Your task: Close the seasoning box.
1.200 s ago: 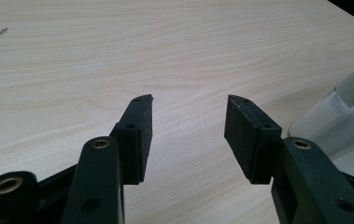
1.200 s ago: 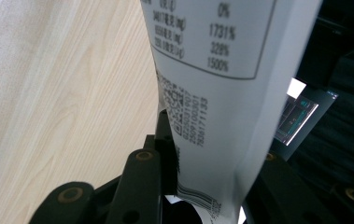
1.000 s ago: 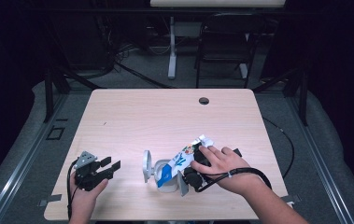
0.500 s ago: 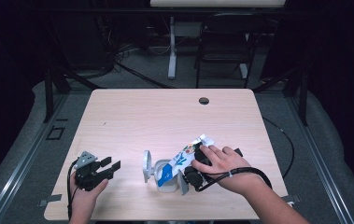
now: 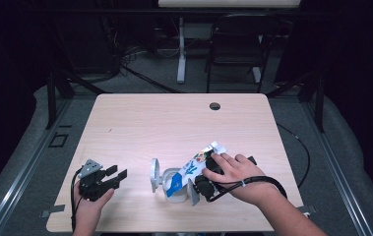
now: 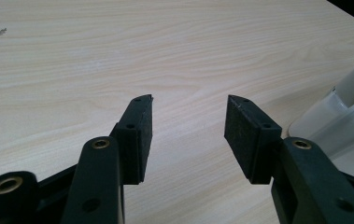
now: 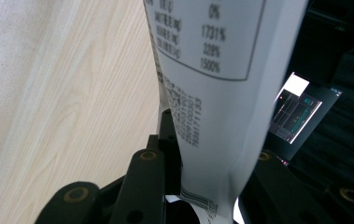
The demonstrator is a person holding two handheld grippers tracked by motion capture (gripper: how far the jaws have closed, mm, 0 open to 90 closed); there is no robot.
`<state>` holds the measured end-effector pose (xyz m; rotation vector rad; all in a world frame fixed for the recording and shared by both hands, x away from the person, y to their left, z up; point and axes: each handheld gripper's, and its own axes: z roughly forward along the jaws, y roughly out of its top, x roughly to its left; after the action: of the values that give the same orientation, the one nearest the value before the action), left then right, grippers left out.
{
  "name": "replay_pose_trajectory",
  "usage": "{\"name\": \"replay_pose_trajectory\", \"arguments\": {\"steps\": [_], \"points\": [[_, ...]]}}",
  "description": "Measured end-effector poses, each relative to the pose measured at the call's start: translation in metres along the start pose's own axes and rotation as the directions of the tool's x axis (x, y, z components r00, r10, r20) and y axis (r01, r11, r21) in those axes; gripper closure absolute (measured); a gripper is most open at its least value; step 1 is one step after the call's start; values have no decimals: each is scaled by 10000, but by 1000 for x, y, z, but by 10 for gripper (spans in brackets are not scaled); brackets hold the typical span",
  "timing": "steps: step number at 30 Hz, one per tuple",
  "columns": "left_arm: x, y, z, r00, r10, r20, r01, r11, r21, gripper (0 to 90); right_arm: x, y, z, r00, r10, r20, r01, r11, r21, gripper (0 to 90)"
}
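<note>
A white packet (image 5: 197,164) with blue print lies tilted, its lower blue end over a white container (image 5: 175,192) near the table's front edge. My right gripper (image 5: 201,173), under the person's right hand, is shut on the packet's middle. In the right gripper view the packet (image 7: 212,70) shows a printed label and fills the gap between the black jaws of the right gripper (image 7: 207,128). My left gripper (image 5: 116,173) rests open at the front left, apart from the container. Nothing is between the left gripper's (image 6: 188,121) pads, and the white container (image 6: 347,107) sits at the right edge of that view.
A pale round disc (image 5: 154,175) stands upright on the container's left, and a grey piece (image 5: 193,192) on its right. The wooden table (image 5: 174,123) has a dark cable hole (image 5: 215,106) near its far edge. A chair (image 5: 238,44) and stands are beyond the table.
</note>
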<state>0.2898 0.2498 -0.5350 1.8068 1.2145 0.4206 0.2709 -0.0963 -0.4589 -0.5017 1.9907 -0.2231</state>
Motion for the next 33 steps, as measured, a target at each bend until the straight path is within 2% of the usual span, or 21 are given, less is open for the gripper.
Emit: {"name": "replay_pose_trajectory", "arguments": {"steps": [2, 11, 17, 22, 25, 26, 27, 30, 33], "points": [[0, 0, 0, 10000, 8, 21, -8, 10000, 14, 519, -1, 0, -1, 9999, -138, -17, 138, 9998, 169, 760], [0, 1, -1, 10000, 39, 68, -39, 10000, 58, 518, -1, 1, -2, 9999, -162, -39, 163, 9996, 212, 761], [0, 1, -2, 10000, 35, 62, -36, 10000, 36, 519, -2, 0, -2, 9997, 88, -221, -85, 9999, 139, 761], [0, 1, -1, 10000, 50, 53, -50, 10000, 52, 519, 0, -3, 1, 9957, 715, -583, -727, 9972, -193, 762], [0, 1, -1, 10000, 52, 48, -52, 10000, 58, 519, 0, -4, 1, 9946, 795, -670, -809, 9966, -176, 763], [0, 1, -1, 10000, 39, 51, -39, 10000, 72, 519, -1, -4, 1, 9930, 882, -784, -894, 9959, -115, 763], [0, 1, -1, 10000, 39, 49, -39, 10000, 72, 519, 0, -5, 3, 9892, 1165, -885, -1201, 9921, -372, 764], [0, 0, 0, 10000, 17, -16, -17, 10000, -15, 519, 1, -6, 3, 9862, 1318, -1005, -1361, 9900, -376, 766], [0, 0, -1, 10000, 40, 35, -41, 9999, 100, 519, 2, -7, 4, 9802, 1601, -1168, -1660, 9852, -429, 768]]}}
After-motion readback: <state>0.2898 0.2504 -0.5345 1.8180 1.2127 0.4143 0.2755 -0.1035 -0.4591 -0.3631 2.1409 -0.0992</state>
